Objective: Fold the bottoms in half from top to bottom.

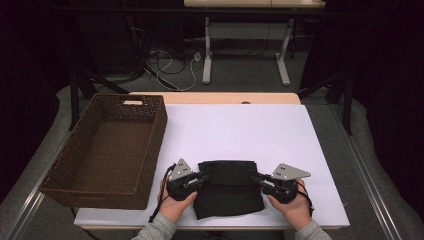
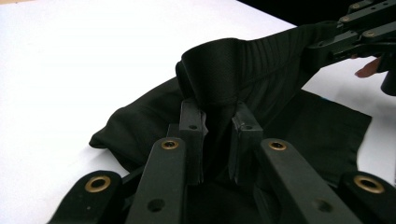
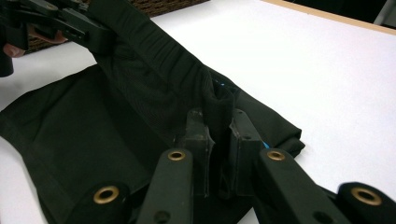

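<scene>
Black garment point(image 1: 228, 192) lay at the white table's point(image 1: 240, 132) near edge, left claw point(image 1: 201, 178) clamped on its waistband's left end, right claw point(image 1: 256, 178) pinching the right end, band raised between them, hands low, wicker basket point(image 1: 107, 150) at left.

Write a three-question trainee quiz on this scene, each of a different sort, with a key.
1. True or false: the wicker basket holds a folded cloth.
2. What does the left gripper clamp? A) the black garment B) the basket's rim C) nothing
3. Fill in: the right gripper is shut on the garment's ___ side, as the person sees it.

Key: 1 false, it is empty; 2 A; 3 right.
</scene>
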